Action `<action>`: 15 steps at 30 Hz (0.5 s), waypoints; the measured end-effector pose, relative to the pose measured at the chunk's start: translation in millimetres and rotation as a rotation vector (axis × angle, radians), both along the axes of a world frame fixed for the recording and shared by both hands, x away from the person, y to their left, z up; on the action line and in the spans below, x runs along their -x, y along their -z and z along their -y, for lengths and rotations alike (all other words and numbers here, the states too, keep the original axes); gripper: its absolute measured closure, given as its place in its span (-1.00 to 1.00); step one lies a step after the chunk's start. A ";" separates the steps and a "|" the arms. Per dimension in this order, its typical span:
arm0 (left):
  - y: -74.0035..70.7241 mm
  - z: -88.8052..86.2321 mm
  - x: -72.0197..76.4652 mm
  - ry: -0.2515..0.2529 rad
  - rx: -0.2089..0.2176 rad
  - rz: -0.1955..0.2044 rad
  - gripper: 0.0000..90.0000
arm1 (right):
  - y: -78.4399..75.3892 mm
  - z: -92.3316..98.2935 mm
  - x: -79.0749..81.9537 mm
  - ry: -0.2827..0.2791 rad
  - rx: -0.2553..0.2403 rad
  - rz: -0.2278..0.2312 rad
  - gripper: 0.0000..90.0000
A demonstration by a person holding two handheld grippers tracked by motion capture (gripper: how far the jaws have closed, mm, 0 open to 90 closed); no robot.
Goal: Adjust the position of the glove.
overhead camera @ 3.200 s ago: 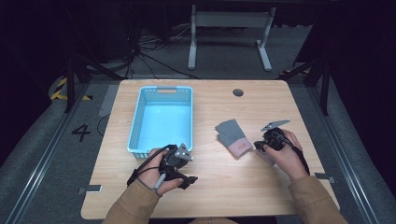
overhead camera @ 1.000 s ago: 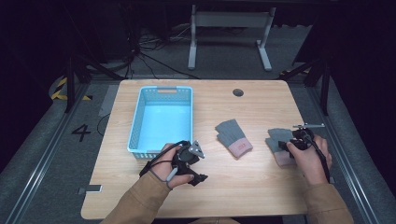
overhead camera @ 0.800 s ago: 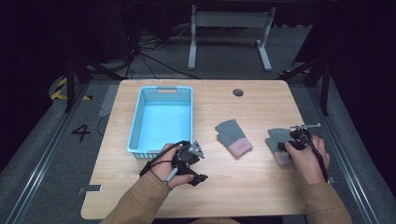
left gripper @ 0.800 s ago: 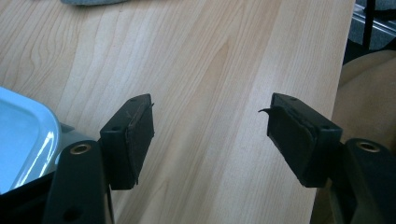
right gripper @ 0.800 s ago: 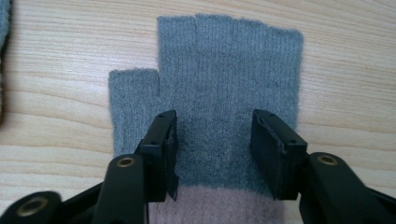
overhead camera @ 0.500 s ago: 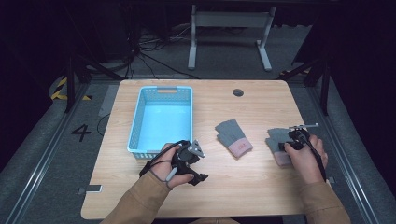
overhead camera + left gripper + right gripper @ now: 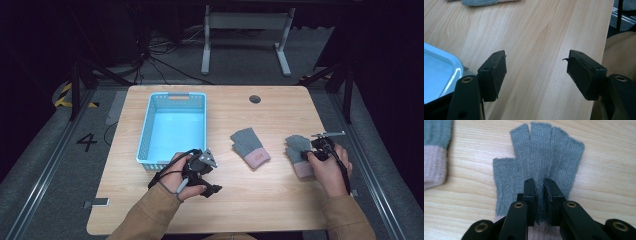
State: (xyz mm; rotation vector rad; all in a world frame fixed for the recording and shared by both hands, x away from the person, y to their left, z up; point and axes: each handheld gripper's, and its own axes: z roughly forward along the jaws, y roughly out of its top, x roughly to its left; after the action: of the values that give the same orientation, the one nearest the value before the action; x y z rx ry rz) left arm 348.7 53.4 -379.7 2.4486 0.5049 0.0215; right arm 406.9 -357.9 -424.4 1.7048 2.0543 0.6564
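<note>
Two grey fingerless gloves with pink cuffs lie on the wooden table. The right glove (image 7: pixel 295 149) (image 7: pixel 544 152) lies flat under my right gripper (image 7: pixel 308 153) (image 7: pixel 539 187). Its jaws have just been closing and now pinch a raised fold of the knit near the cuff. The other glove (image 7: pixel 250 146) (image 7: pixel 434 150) lies apart at the table's middle. My left gripper (image 7: pixel 214 175) (image 7: pixel 536 72) rests low over bare wood near the front, open with nothing between its jaws.
A light blue plastic basket (image 7: pixel 172 97) (image 7: pixel 439 72) stands at the left, just beyond the left gripper. A round cable hole (image 7: pixel 255 99) sits at the back. The table's front edge (image 7: pixel 607 30) and a tan sleeve are close to the left gripper.
The right hand moved right from beside the middle glove, and a second glove now lies there. In the last second its jaws closed onto that glove. The left hand shifted slightly, then stayed.
</note>
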 end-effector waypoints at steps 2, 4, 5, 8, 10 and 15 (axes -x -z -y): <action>0.2 0.5 -0.3 0.002 -0.001 0.003 -0.28 | -5.9 -1.6 3.1 -0.009 -0.004 0.003 0.80; -0.1 1.0 0.0 0.005 -0.003 0.003 -0.28 | -13.4 -5.0 7.4 -0.028 -0.012 0.017 0.80; -0.3 1.6 0.7 0.009 0.004 0.001 -0.28 | -15.9 -6.4 8.8 -0.038 -0.012 0.019 0.80; -1.7 0.8 1.3 0.008 0.003 -0.001 -0.28 | -25.5 -12.5 14.2 -0.075 -0.011 0.041 0.80; -2.3 -0.2 0.9 0.007 0.003 0.001 -0.28 | -32.0 -16.6 17.9 -0.099 -0.015 0.048 0.79; -2.1 -0.1 0.8 0.006 0.003 0.001 -0.28 | -46.5 -26.6 26.4 -0.192 -0.060 0.042 0.78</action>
State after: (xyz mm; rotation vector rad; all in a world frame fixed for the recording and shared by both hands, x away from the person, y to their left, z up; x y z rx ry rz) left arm 347.8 53.5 -377.7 2.4469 0.4965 0.0187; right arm 380.5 -331.3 -377.9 1.5230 2.2075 0.8136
